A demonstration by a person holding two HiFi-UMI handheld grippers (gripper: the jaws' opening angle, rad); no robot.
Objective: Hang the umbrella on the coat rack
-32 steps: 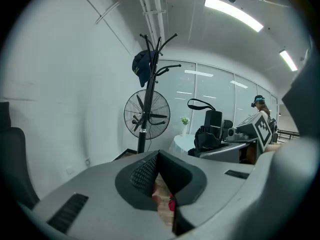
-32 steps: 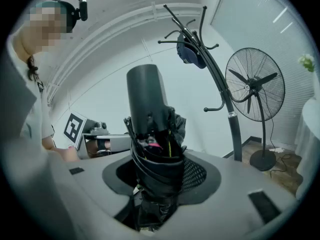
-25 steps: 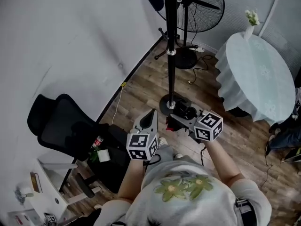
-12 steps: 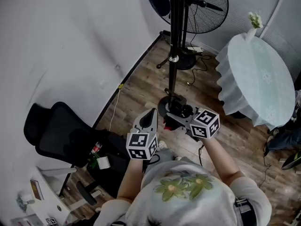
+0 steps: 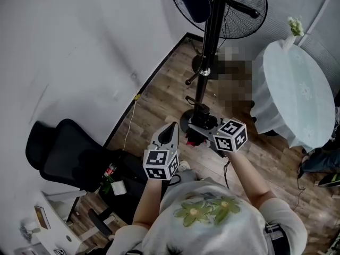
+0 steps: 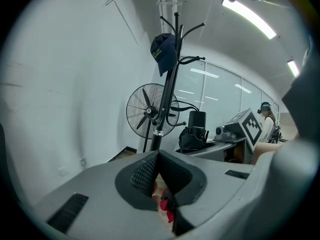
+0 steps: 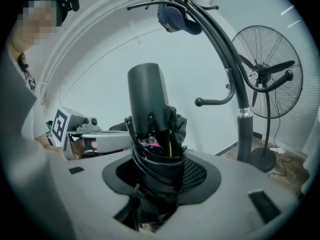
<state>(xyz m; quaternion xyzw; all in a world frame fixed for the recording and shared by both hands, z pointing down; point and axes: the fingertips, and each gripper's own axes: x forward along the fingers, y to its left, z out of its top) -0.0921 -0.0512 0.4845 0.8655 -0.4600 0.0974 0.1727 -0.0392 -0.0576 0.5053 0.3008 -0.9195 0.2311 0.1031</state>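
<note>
sitting upright in right tongs [image 7: 157, 181], folded umbrella [image 7: 148, 104]

On my right tongs [image 7: 160, 180] the shell is matt grey plastic and the pads are rough mesh. The umbrella [image 7: 150, 104] is black folded cloth with a smooth matt plastic handle. At upper centre, the coat rack [image 5: 212, 36] is smooth black metal. The floor [image 5: 159, 102] is wood plank with a low sheen. At right, the tablecloth [image 5: 297, 89] is pale cloth.

L gripper [image 6: 158, 155] at bottom ctr w/ jaws together & nothing btwn, coat rack [image 6: 167, 84] upright at ctr w/ dark cap [image 6: 163, 53] near its top, fan [image 6: 146, 111] behind, folded umbrella [image 6: 194, 133] just right of pole.
</note>
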